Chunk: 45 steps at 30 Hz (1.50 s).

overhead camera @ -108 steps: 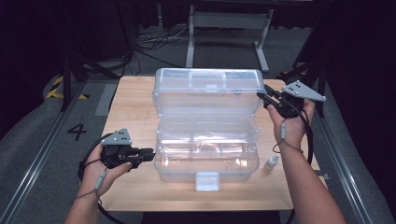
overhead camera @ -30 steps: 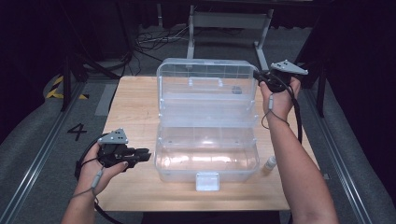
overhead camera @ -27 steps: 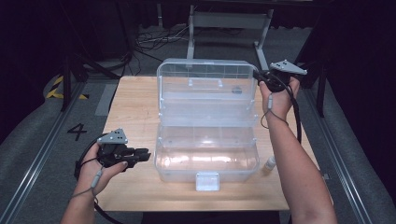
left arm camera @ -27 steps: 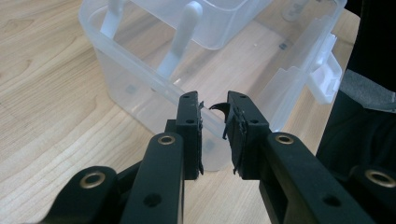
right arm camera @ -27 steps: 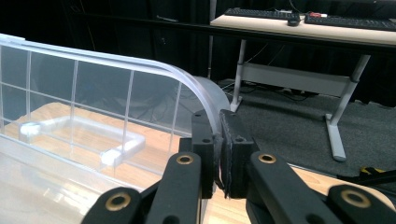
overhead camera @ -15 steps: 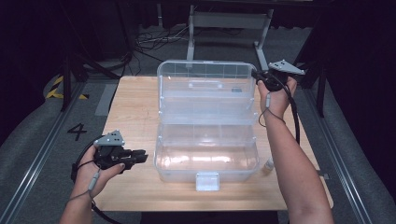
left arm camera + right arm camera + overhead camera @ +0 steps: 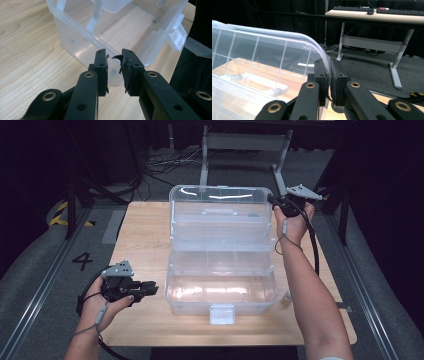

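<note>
right gripper [image 7: 274, 201] clamped on lid [image 7: 220, 202] corner, to hold it raised | left gripper [image 7: 150, 287] slightly apart, empty, left of box [image 7: 220, 292] | box mid-counter [image 7: 140, 240]

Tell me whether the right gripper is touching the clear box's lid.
Touching. In the right gripper view, the right gripper has its jaws closed on the curved rim of the lid, with the pads pressed against the plastic on both sides.
</note>
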Each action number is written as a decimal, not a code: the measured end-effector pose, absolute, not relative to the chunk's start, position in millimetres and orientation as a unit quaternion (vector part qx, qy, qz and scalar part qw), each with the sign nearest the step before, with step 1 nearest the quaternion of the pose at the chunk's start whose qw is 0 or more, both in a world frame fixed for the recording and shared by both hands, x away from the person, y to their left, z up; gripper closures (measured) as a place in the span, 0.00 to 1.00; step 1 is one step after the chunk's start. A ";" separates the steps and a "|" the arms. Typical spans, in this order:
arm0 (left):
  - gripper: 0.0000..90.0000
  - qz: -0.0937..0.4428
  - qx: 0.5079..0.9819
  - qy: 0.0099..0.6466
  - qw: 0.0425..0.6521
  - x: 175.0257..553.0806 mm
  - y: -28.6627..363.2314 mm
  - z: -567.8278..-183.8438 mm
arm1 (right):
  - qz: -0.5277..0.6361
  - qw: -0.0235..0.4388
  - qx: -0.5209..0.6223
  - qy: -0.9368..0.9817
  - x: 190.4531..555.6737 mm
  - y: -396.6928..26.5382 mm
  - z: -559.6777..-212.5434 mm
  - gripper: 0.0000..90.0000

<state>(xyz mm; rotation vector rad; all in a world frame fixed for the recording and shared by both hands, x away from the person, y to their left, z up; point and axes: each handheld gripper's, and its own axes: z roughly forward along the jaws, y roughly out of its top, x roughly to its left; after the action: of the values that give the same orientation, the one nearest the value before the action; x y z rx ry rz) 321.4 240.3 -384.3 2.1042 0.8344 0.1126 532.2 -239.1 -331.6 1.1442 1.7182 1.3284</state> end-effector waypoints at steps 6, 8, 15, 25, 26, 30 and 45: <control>0.84 0.044 0.841 0.334 0.424 322.0 240.3 -384.9 | 0.511 0.335 0.439 0.659 536.9 -239.0 -335.6 0.94; 0.84 0.044 0.841 0.334 0.423 322.2 240.5 -385.1 | 0.513 0.333 0.440 0.658 539.2 -239.6 -337.5 0.94; 0.83 0.043 0.841 0.338 0.421 319.5 241.5 -387.3 | 0.515 0.330 0.439 0.658 543.4 -240.0 -341.2 0.94; 0.83 0.047 0.836 0.352 0.419 310.4 248.9 -389.4 | 0.515 0.322 0.442 0.659 551.2 -240.6 -347.6 0.93; 0.83 0.049 0.836 0.352 0.417 309.6 249.8 -389.8 | 0.515 0.322 0.442 0.660 552.1 -240.7 -348.1 0.93; 0.83 0.049 0.833 0.360 0.417 304.6 253.0 -390.3 | 0.514 0.318 0.446 0.660 556.4 -240.8 -351.7 0.93; 0.83 0.051 0.831 0.367 0.416 302.3 257.1 -391.7 | 0.509 0.305 0.457 0.663 569.7 -240.7 -364.4 0.93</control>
<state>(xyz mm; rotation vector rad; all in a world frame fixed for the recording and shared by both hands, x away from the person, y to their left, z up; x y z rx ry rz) 302.3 257.1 -391.7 2.0859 0.9215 0.1271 569.7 -240.7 -364.4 1.2100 1.7543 1.3465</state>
